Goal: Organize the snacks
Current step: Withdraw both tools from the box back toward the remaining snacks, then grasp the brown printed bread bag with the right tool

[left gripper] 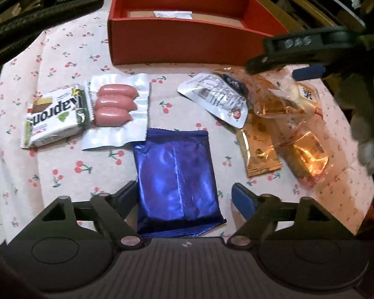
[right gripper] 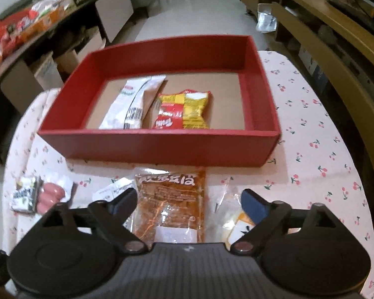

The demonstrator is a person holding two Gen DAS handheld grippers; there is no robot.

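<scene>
My left gripper stands open over a shiny blue foil packet that lies between its fingers; the right pad is clear of it. My right gripper is open too, with a clear orange snack packet lying between its fingers. The red box sits beyond it on the cherry-print cloth and holds a white packet and a red-and-yellow packet. In the left wrist view the right gripper hovers over the orange packet, in front of the red box.
On the cloth lie a sausage pack, a white-and-green wafer pack, a silver pouch, a gold packet and a clear bag with a pale bun. Shelves with goods stand at the left, wooden furniture at the right.
</scene>
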